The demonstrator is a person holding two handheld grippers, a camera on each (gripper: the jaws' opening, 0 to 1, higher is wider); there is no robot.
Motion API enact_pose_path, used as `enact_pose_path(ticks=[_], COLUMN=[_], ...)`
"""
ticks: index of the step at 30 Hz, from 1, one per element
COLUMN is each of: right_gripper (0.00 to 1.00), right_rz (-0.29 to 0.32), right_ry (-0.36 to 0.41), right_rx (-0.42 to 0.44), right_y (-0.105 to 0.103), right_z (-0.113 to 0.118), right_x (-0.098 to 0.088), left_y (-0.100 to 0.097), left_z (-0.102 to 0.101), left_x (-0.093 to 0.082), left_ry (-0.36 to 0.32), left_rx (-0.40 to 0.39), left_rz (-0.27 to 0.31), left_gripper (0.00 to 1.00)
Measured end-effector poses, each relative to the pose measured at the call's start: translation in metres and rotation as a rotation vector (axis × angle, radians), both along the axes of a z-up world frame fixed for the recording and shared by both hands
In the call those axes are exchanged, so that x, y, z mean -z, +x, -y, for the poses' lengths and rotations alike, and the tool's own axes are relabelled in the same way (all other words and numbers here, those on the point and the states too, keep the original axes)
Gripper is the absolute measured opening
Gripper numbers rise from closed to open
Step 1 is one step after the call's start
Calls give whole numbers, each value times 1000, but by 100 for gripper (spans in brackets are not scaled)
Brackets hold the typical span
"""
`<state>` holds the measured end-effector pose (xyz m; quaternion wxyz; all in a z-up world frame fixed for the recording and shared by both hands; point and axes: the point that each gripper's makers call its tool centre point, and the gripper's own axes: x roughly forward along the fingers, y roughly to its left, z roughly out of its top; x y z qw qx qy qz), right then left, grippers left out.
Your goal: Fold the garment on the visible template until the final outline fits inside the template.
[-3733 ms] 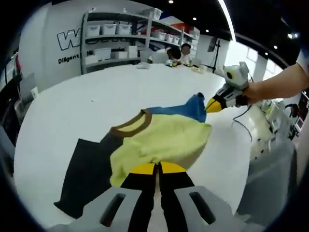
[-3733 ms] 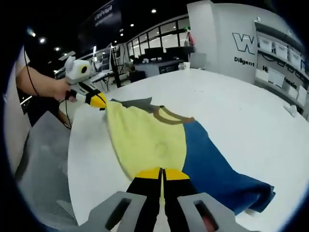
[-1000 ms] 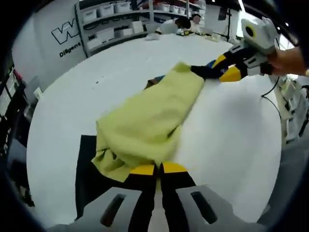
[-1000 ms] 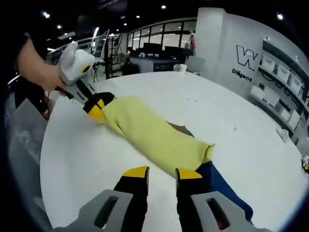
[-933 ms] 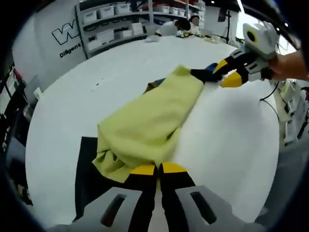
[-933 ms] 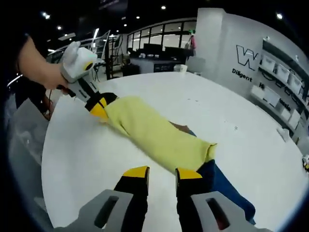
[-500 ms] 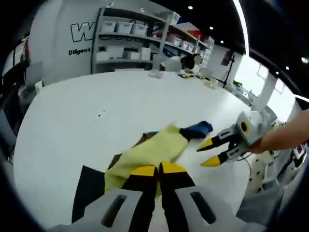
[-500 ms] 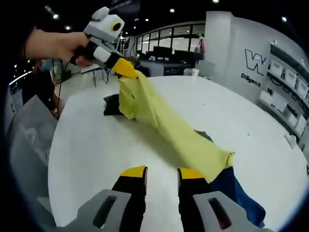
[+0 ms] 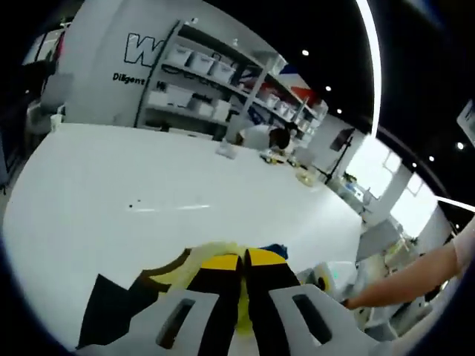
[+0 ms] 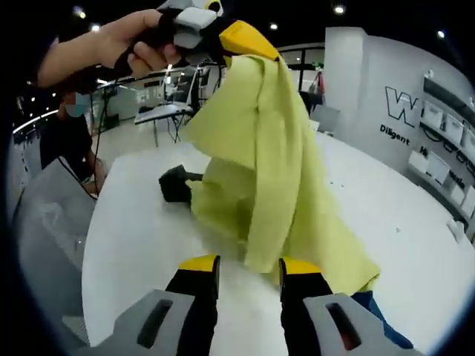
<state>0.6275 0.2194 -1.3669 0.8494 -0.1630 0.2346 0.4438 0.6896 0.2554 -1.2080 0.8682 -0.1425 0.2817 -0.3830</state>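
Note:
The garment is yellow (image 10: 260, 163) with a brown collar (image 9: 165, 271) and a blue part (image 10: 378, 310). My left gripper (image 9: 243, 261) is shut on the yellow cloth. In the right gripper view the left gripper (image 10: 245, 37) is held high by a hand (image 10: 111, 44), and the cloth hangs from it down to the white table (image 10: 133, 252). The black template (image 10: 174, 184) lies on the table behind the hanging cloth, and shows again (image 9: 111, 315) at the lower left of the left gripper view. My right gripper (image 10: 249, 265) is open just in front of the cloth's hanging edge, holding nothing.
The round white table (image 9: 148, 185) stretches far ahead. Shelves with white boxes (image 9: 193, 74) stand against the back wall, and a person (image 9: 271, 137) sits at the table's far side. Another person (image 10: 67, 133) stands beyond the table edge. A grey chair (image 10: 44, 222) is at the left.
The left gripper has raised the yellow cloth high off the table, so it now hangs nearly upright. The right gripper has let go and stays open, low near the table.

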Motion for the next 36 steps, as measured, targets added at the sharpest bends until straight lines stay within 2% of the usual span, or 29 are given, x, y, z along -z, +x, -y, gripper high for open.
enact_pose_path(ticks=[4, 6, 8, 10, 13, 14, 16, 17, 18, 19, 20, 24, 27, 29, 30, 32, 33, 34, 36], right_gripper=[31, 36, 45, 50, 53, 54, 53, 52, 50, 48, 45, 39, 22, 8, 5, 0, 0, 0, 0], right_rz=[11, -5, -2, -5, -1, -13, 9, 6, -38, -30, 4, 25, 52, 48, 53, 55, 46, 64, 67], right_ry=[4, 37, 23, -8, -65, -61, -81, -81, -33, -26, -52, -54, -62, -52, -51, -56, -75, -106, -102], right_rx=[8, 18, 30, 38, 95, 103, 121, 133, 158, 161, 165, 218, 237, 239, 249, 242, 234, 232, 222], right_y=[3, 0, -1, -3, 0, -1, -1, 0, -3, -2, 1, 11, 14, 14, 15, 13, 12, 12, 8], right_z=[-8, -14, -16, -17, -12, -13, -11, -10, -14, -15, -14, -8, -2, 1, 4, 7, 10, 15, 20], right_x=[-2, -4, 0, 9, 25, 28, 30, 32, 33, 31, 29, 26, 19, 17, 16, 14, 16, 15, 10], left_y=[1, 0, -1, -3, -5, -6, -8, -9, -10, -11, -12, -13, -13, -14, -13, -13, -12, -12, -13], left_z=[3, 3, 4, 6, 10, 12, 14, 15, 16, 17, 18, 18, 18, 16, 15, 13, 12, 11, 9], left_x=[-8, -9, -10, -11, -18, -21, -24, -25, -26, -27, -27, -29, -30, -30, -30, -30, -29, -28, -27], left_ry=[-7, -11, -32, -44, -76, -87, -92, -97, -103, -108, -110, -129, -133, -134, -136, -138, -137, -134, -126], left_rx=[-7, -10, -16, -23, -29, -33, -32, -33, -33, -32, -32, -41, -43, -46, -50, -54, -55, -56, -57], left_rz=[9, 9, -5, -12, -23, -24, -26, -29, -32, -36, -37, -48, -49, -52, -53, -54, -53, -52, -50], left_gripper=[5, 5, 5, 5, 5, 5, 5, 5, 5, 5, 5, 5, 5, 5, 5, 5, 5, 5, 5])
